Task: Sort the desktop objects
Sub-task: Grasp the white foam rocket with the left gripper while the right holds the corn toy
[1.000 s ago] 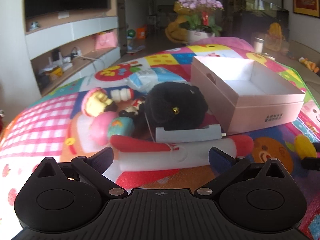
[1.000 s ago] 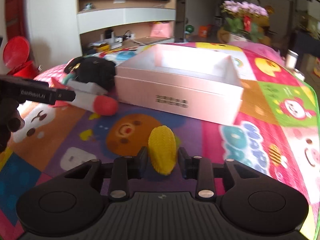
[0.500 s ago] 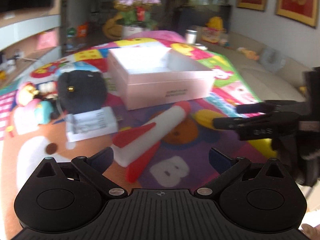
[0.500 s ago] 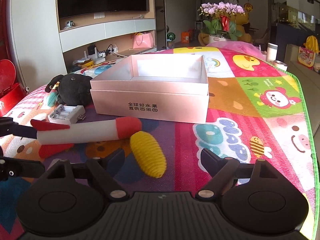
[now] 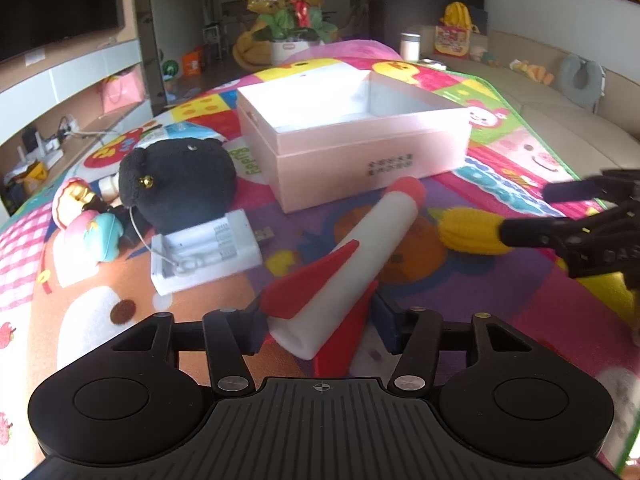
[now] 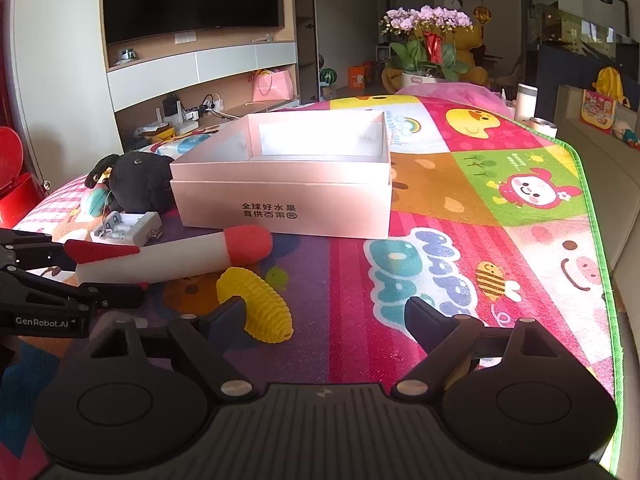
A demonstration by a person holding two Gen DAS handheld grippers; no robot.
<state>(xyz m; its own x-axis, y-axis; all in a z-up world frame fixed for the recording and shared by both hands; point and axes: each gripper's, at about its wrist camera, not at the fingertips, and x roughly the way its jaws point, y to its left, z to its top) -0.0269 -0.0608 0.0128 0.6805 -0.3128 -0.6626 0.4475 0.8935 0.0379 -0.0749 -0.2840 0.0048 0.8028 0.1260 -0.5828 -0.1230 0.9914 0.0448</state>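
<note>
Rocket (image 5: 360,256) tail sits between the closing left hand-held gripper (image 5: 316,320) jaws, pads touching.

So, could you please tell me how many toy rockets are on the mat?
1: the toy rocket lies before the pink box, its tail between the left tongs.

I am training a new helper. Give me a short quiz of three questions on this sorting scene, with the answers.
1. True or false: the box holds a toy.
2. Fill in: the charger lies in front of the black ___.
3. In the left wrist view, which lies right of the rocket? A corn, B plush, C charger.
Key: 1 false; 2 plush; 3 A.
</note>
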